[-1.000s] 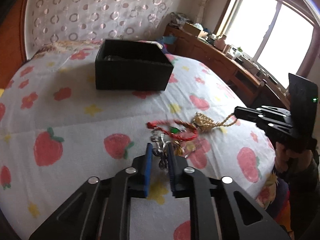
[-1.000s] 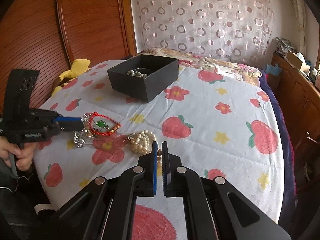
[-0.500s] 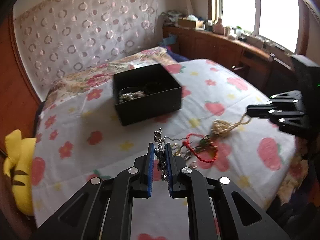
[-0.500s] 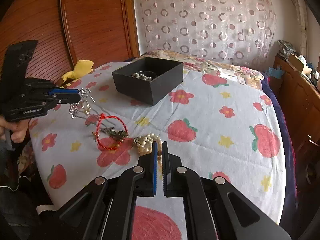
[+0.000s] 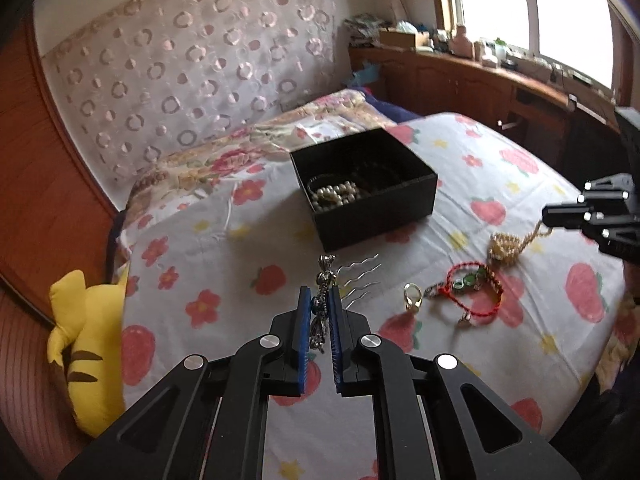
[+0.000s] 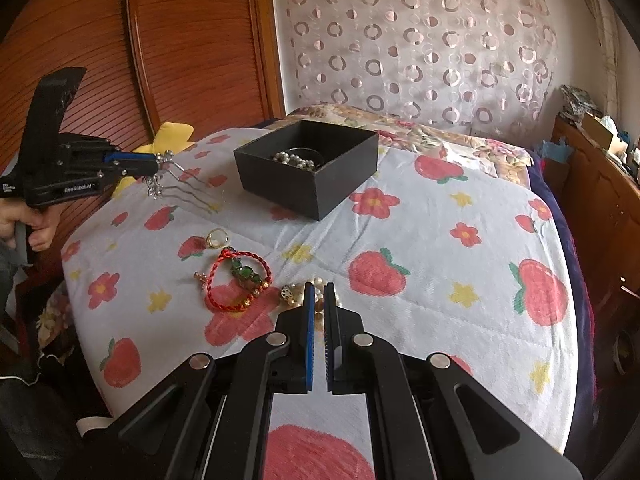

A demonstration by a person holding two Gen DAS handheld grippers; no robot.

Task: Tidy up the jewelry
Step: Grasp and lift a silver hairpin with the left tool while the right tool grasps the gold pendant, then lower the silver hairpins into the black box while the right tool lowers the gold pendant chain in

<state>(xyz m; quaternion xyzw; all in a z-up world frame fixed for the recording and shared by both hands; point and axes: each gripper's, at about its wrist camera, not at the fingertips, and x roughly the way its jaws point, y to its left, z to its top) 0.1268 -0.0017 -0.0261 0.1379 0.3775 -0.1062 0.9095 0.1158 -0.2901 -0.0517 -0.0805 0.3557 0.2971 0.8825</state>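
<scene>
My left gripper (image 5: 319,300) is shut on a silver hairpin comb (image 5: 326,280) and holds it in the air above the bed, short of the black box (image 5: 372,200); it also shows in the right wrist view (image 6: 158,160). The box (image 6: 316,184) holds a pearl strand (image 5: 334,196). On the sheet lie a gold ring (image 5: 412,295), a red cord bracelet with green stones (image 6: 240,276) and a pearl bracelet (image 5: 505,246). My right gripper (image 6: 319,292) is shut on the pearl bracelet's end (image 6: 296,294), low over the sheet.
A yellow plush toy (image 5: 86,344) lies at the bed's left edge by the wooden headboard (image 6: 192,40). A wooden cabinet (image 5: 480,84) with clutter runs under the window. The strawberry-print sheet (image 6: 440,240) covers the bed.
My left gripper has lifted the silver hairpin comb off the pile and carried it up and toward the black box. The right gripper has stayed shut by the pearl bracelet.
</scene>
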